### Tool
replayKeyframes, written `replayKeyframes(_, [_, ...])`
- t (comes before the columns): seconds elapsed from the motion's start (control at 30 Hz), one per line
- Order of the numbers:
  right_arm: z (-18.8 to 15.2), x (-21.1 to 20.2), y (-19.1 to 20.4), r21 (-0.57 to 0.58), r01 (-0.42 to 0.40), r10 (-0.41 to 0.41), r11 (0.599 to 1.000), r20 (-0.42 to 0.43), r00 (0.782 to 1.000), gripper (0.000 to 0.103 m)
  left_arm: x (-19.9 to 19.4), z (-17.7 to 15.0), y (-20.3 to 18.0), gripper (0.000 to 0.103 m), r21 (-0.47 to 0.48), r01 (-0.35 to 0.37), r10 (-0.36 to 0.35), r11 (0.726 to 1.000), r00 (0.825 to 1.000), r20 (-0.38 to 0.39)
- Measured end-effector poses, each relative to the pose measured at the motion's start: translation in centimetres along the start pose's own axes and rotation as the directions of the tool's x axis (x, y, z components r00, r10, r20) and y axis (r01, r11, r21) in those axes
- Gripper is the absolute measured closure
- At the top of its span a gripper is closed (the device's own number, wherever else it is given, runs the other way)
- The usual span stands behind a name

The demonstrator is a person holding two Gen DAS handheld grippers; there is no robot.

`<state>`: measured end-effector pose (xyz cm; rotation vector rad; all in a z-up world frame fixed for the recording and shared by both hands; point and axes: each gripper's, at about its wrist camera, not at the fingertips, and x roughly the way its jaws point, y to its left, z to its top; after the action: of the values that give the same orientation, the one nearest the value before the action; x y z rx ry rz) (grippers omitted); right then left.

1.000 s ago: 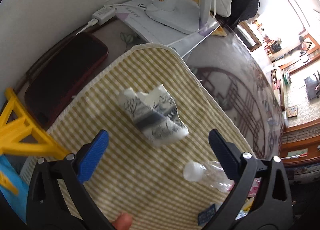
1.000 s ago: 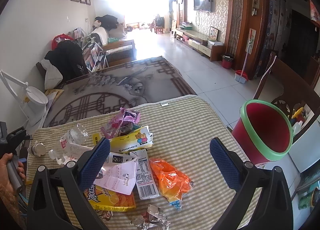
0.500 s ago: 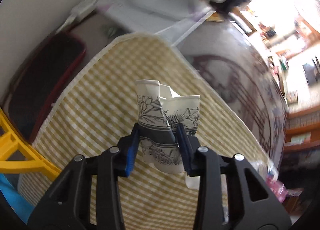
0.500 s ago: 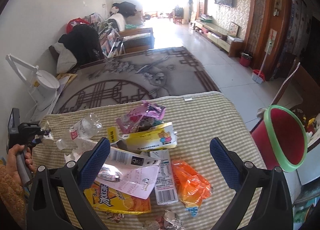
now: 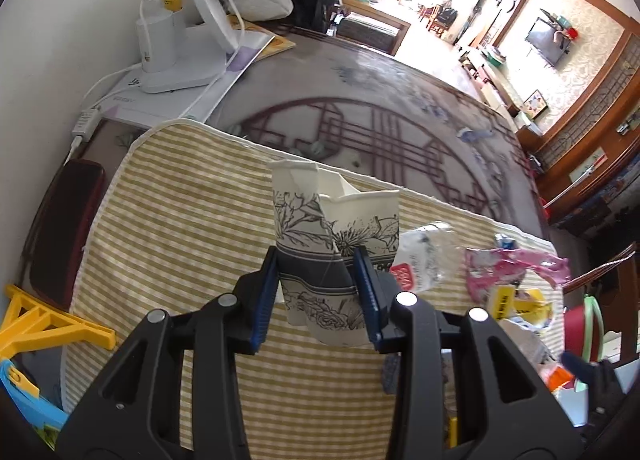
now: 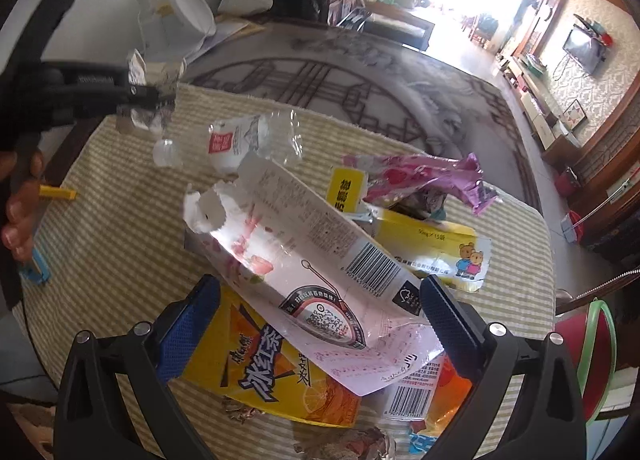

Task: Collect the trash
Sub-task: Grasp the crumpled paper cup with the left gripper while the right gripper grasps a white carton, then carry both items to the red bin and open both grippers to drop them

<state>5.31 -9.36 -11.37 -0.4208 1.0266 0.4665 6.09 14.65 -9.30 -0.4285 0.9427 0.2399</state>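
Striped cloth (image 5: 192, 228): the litter pile lies on its right part; the red bin with green rim (image 6: 596, 356) stands beside the table.
Left gripper (image 5: 320, 284): a second ago open over the lying paper cup (image 5: 336, 256); now clamped on it, lifted (first piece collected, I judge).
Right gripper (image 6: 320, 320): jaws wide apart, holding nothing, low over the torn white pouch (image 6: 304, 260).

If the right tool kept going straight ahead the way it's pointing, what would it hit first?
Most likely the white barcoded wrapper lying between the right tool's open fingers, on top of the yellow drink packet; depth is hard to judge.
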Motion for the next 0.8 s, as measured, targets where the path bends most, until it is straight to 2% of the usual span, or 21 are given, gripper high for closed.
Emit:
replayKeyframes(0.07, [-0.1, 1.3, -0.1, -0.031, 0.039, -0.040, 0.999, -0.030, 0.999, 0.007, -0.5, 0.0, -0.1, 0.067, -0.005, 0.005, -0.005, 1.000, 1.000, 0.005])
replayKeyframes(0.17, [-0.1, 1.9, -0.2, -0.047, 0.053, -0.054, 0.998, -0.025, 0.998, 0.007, -0.8, 0.3, -0.1, 0.067, -0.006, 0.006, -0.006, 1.000, 1.000, 0.016])
replayKeyframes(0.23, [-0.1, 2.2, 0.2, -0.067, 0.071, -0.073, 0.995, -0.029, 0.997, 0.020, -1.2, 0.0, -0.2, 0.067, -0.002, 0.008, -0.008, 1.000, 1.000, 0.023])
replayKeyframes(0.3, [-0.1, 1.8, 0.8, -0.088, 0.068, -0.069, 0.994, -0.009, 0.998, 0.049, -1.6, -0.2, -0.3, 0.067, 0.002, 0.015, -0.016, 1.000, 1.000, 0.026])
replayKeyframes(0.37, [-0.1, 1.0, 1.0, -0.097, 0.073, -0.072, 0.993, 0.011, 0.997, 0.055, -1.9, -0.4, -0.4, 0.067, 0.003, 0.025, -0.025, 1.000, 0.999, 0.026])
replayKeyframes(0.53, [0.2, -1.5, -0.8, 0.019, -0.003, 0.002, 1.000, 0.072, 0.997, 0.062, -3.3, -1.0, -1.4, 0.067, 0.028, 0.044, -0.045, 0.999, 0.998, 0.043])
replayKeyframes(0.67, [0.0, -5.9, -3.4, 0.156, -0.079, 0.049, 0.985, 0.184, 0.982, 0.063, -4.6, -1.4, -3.2, 0.067, 0.067, 0.074, -0.078, 0.995, 0.995, 0.058])
replayKeyframes(0.8, [-0.9, -9.5, -6.4, 0.260, -0.118, 0.046, 0.958, 0.265, 0.963, 0.063, -5.3, -1.9, -5.9, 0.067, 0.103, 0.126, -0.132, 0.987, 0.990, 0.052])
